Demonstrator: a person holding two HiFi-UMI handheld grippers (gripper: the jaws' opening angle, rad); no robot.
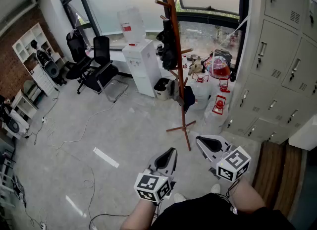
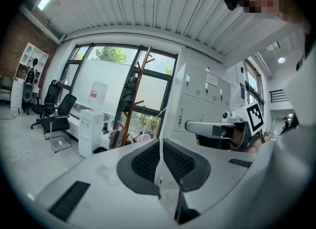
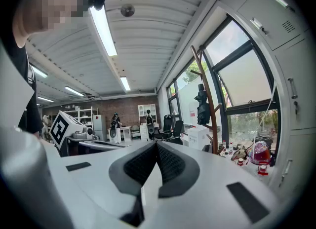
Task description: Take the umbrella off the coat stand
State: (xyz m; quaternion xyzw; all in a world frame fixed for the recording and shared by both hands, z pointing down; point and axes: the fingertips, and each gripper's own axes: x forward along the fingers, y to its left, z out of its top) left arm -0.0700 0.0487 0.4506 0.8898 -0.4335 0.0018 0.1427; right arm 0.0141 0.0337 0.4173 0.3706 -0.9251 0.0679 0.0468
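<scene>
A tall wooden coat stand (image 1: 177,60) rises from the grey floor in front of the window. A black folded umbrella (image 1: 168,43) hangs on its upper pegs, and a smaller dark item (image 1: 188,98) hangs lower down. Both grippers are held low, well short of the stand. My left gripper (image 1: 173,150) is shut and empty, with the stand (image 2: 133,99) and the umbrella (image 2: 127,92) far beyond its tips (image 2: 160,142). My right gripper (image 1: 198,139) is also shut and empty. In its view (image 3: 157,144) the umbrella (image 3: 201,103) hangs on the stand (image 3: 207,104) to the right.
A water dispenser (image 1: 141,65) and a small bin (image 1: 162,87) stand left of the stand. Black office chairs (image 1: 96,63) sit further left. Grey lockers (image 1: 282,60) line the right wall. Red items and clutter (image 1: 218,70) lie under the window. Cables and a white strip (image 1: 106,157) lie on the floor.
</scene>
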